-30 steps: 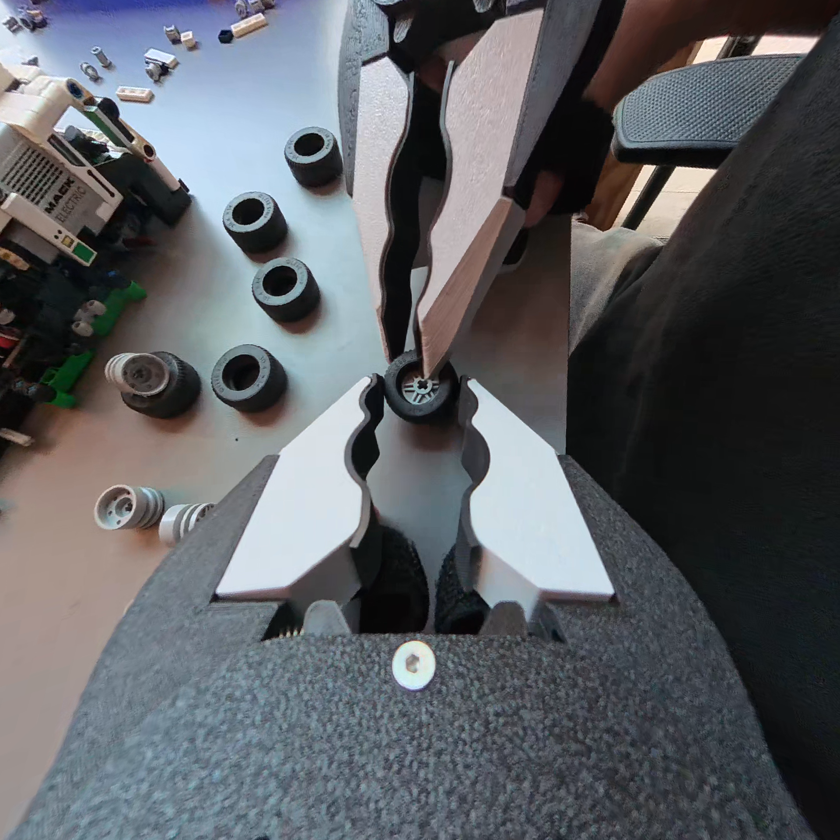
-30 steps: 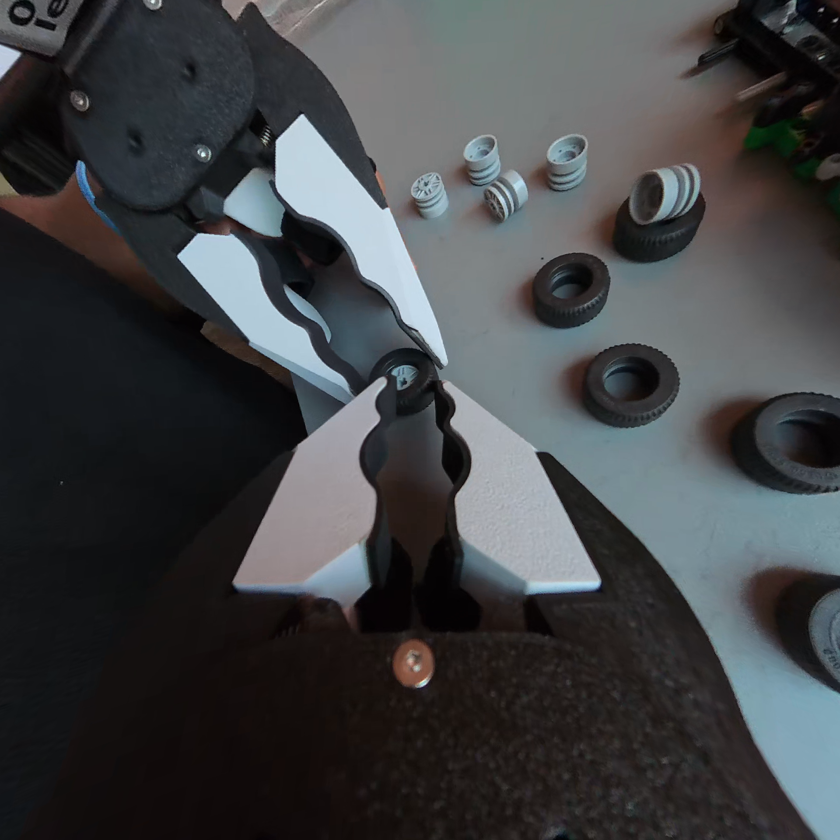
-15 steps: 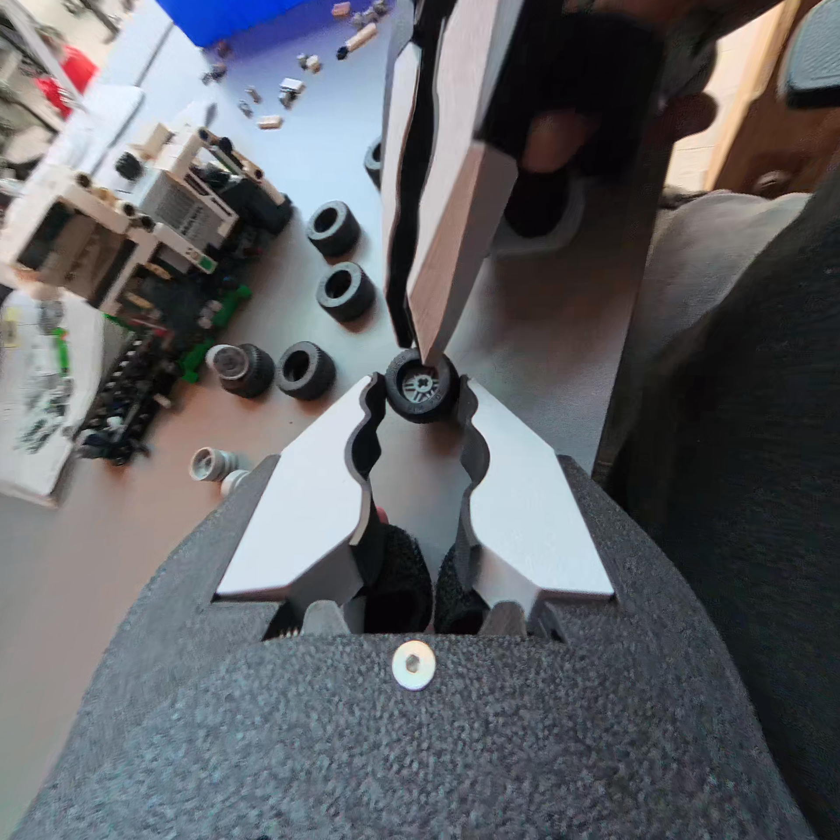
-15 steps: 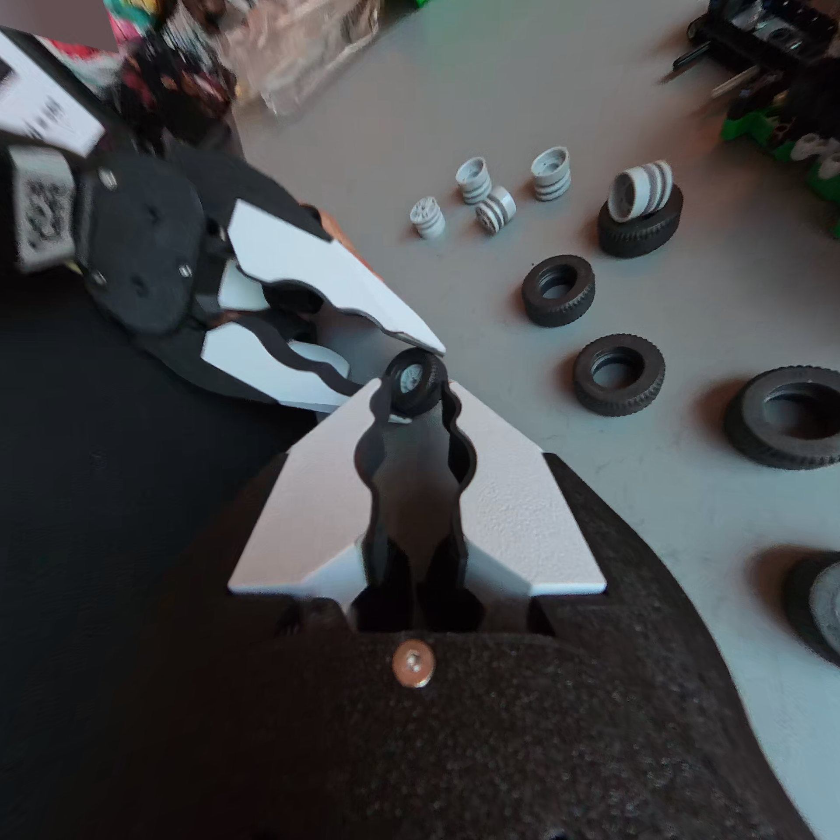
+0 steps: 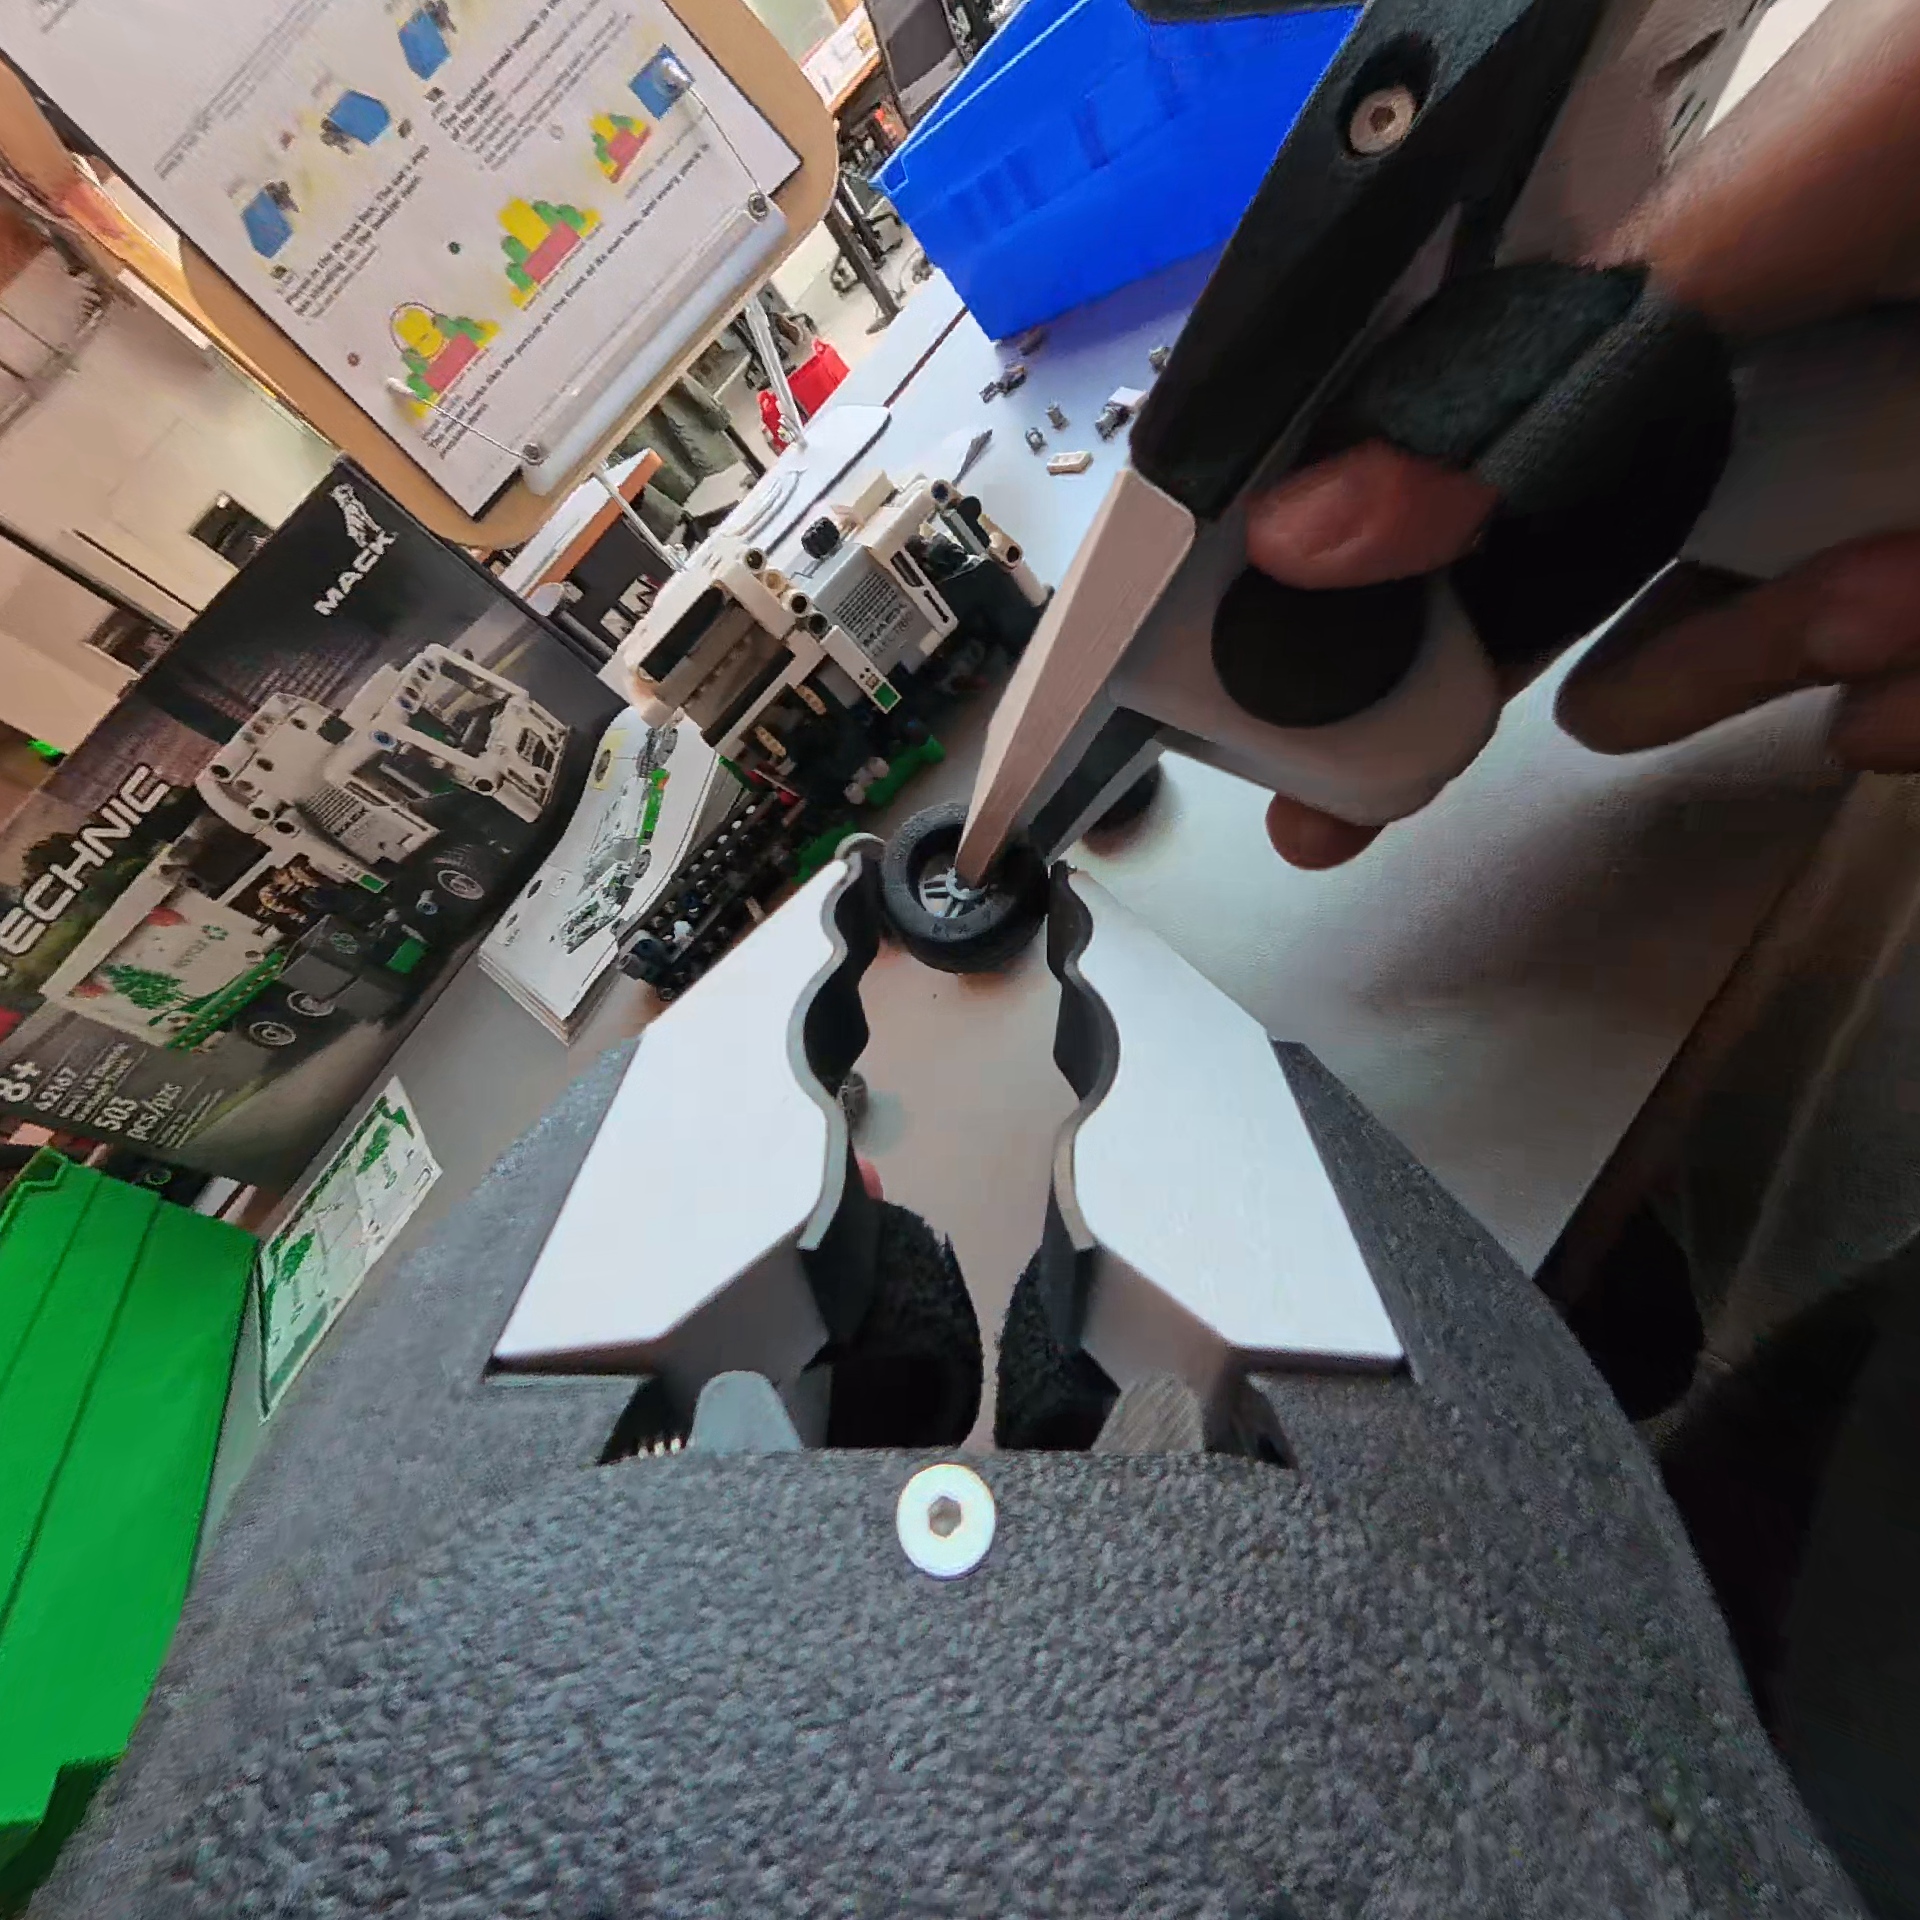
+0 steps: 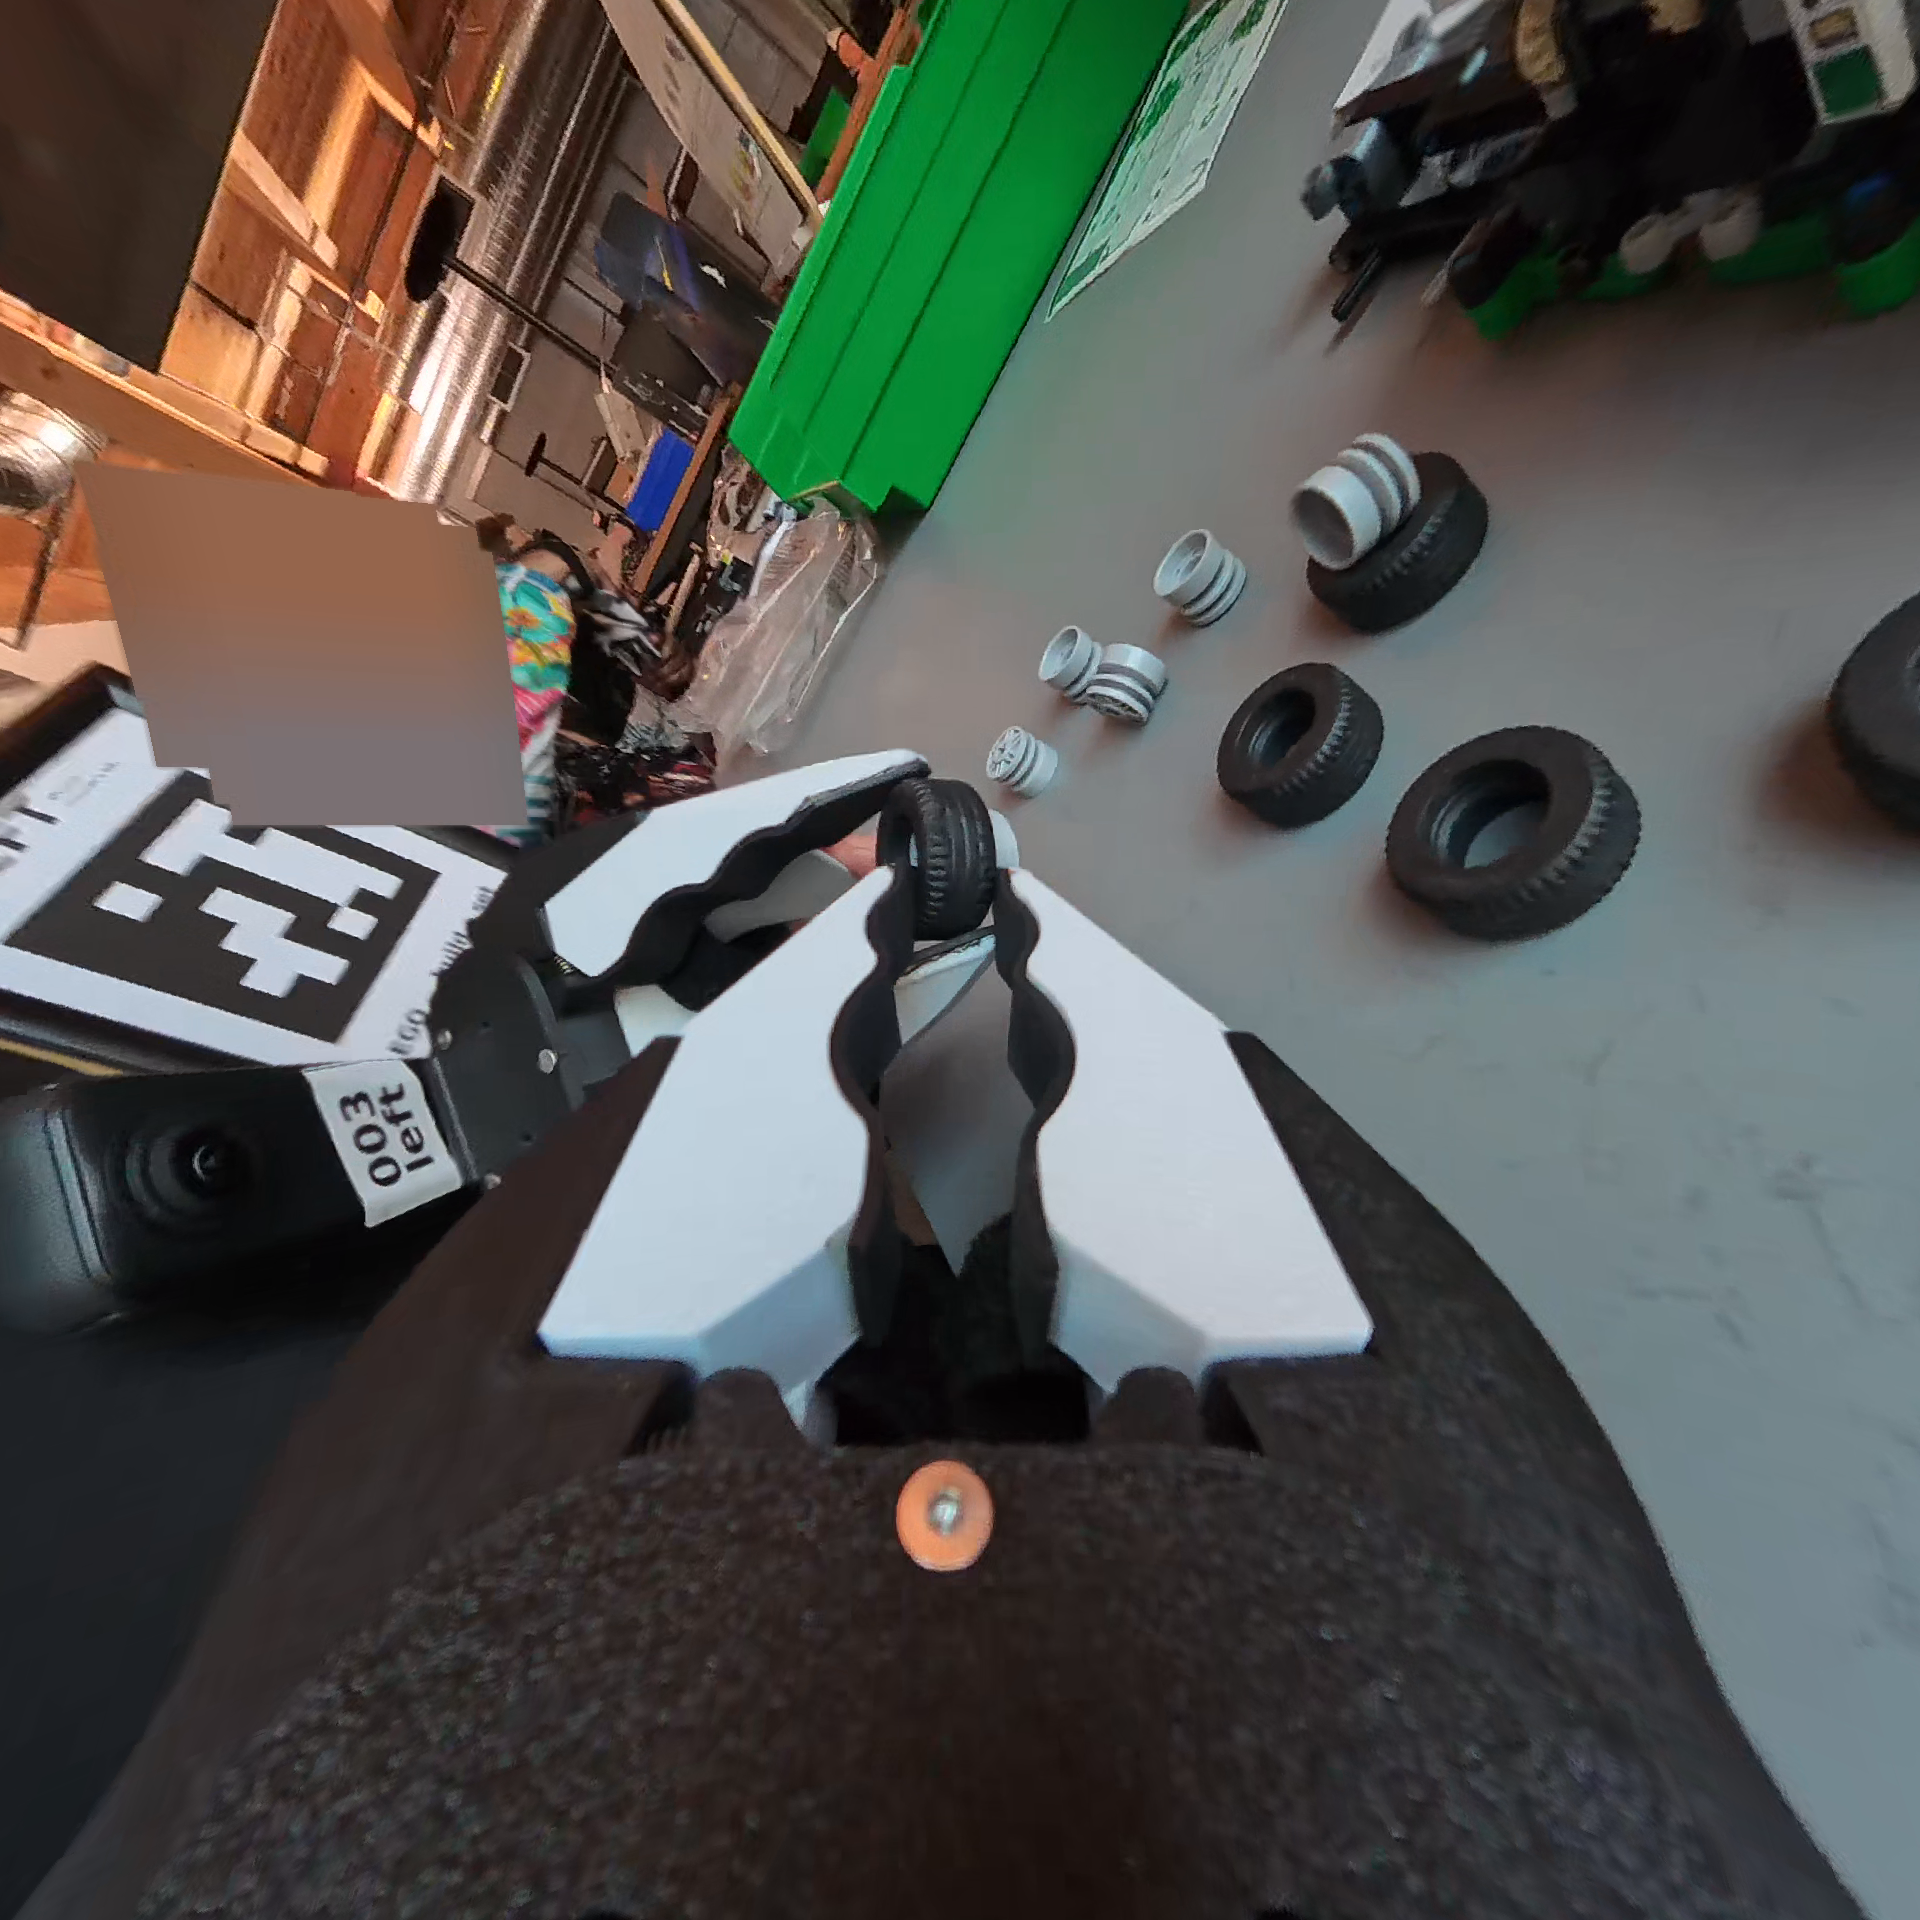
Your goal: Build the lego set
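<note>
Both hand-held grippers meet on one small wheel (image 5: 961, 899) above the table (image 6: 1455, 1195): the left hand-held gripper (image 5: 956, 909) pinches its tyre between part-closed fingertips. Across it, the right hand-held gripper (image 6: 940, 878) clamps the tread, one fingertip (image 5: 982, 868) touching the grey hub.

Two grippers: the left gripper (image 5: 961, 904) and the right gripper (image 6: 940, 883); one small wheel (image 6: 938, 871) between them. In the right wrist view, four loose black tyres (image 6: 1299, 743); five grey rims (image 6: 1200, 577); one green bin (image 6: 914, 239). In the left wrist view, one blue bin (image 5: 1081, 156); one set box (image 5: 270, 821); one truck model (image 5: 810, 613).
</note>
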`<state>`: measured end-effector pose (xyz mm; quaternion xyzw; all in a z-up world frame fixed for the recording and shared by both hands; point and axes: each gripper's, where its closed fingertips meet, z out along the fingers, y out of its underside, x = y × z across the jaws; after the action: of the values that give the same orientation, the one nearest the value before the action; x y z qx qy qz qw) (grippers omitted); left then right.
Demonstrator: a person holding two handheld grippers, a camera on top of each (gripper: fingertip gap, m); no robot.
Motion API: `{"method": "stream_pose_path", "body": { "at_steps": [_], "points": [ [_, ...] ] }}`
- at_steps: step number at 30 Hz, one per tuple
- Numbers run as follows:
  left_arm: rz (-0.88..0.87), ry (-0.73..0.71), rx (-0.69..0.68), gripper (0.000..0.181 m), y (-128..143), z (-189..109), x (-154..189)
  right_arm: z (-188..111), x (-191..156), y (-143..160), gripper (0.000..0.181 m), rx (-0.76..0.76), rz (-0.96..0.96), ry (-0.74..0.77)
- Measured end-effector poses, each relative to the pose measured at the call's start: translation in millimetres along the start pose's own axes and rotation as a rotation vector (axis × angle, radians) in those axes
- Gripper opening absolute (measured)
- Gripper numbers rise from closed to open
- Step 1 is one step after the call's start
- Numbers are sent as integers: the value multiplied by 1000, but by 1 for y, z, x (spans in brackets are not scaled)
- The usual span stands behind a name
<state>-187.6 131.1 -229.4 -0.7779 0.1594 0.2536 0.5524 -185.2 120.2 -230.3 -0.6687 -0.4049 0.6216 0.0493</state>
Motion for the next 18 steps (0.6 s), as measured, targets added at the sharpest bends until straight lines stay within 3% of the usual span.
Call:
{"method": "stream_pose_path", "body": {
  "at_steps": [5,9,12,14,16,18],
  "points": [
    [-107,112,29,37,-5,-8,8,-4,1,1,12,-70,-287,146],
    [-439,376,55,43,-9,-20,9,-9,6,-1,12,-126,-510,248],
    [-643,585,93,43,-13,-27,7,-7,-7,11,13,-216,-673,182],
    [-604,659,87,41,-10,-32,12,-8,-14,25,13,-321,-790,133],
    [-516,710,81,17,-8,-38,20,-10,-15,29,13,-377,-842,127],
    [-478,706,81,13,-8,-40,22,-11,-16,30,13,-399,-866,115]
  ]
}}
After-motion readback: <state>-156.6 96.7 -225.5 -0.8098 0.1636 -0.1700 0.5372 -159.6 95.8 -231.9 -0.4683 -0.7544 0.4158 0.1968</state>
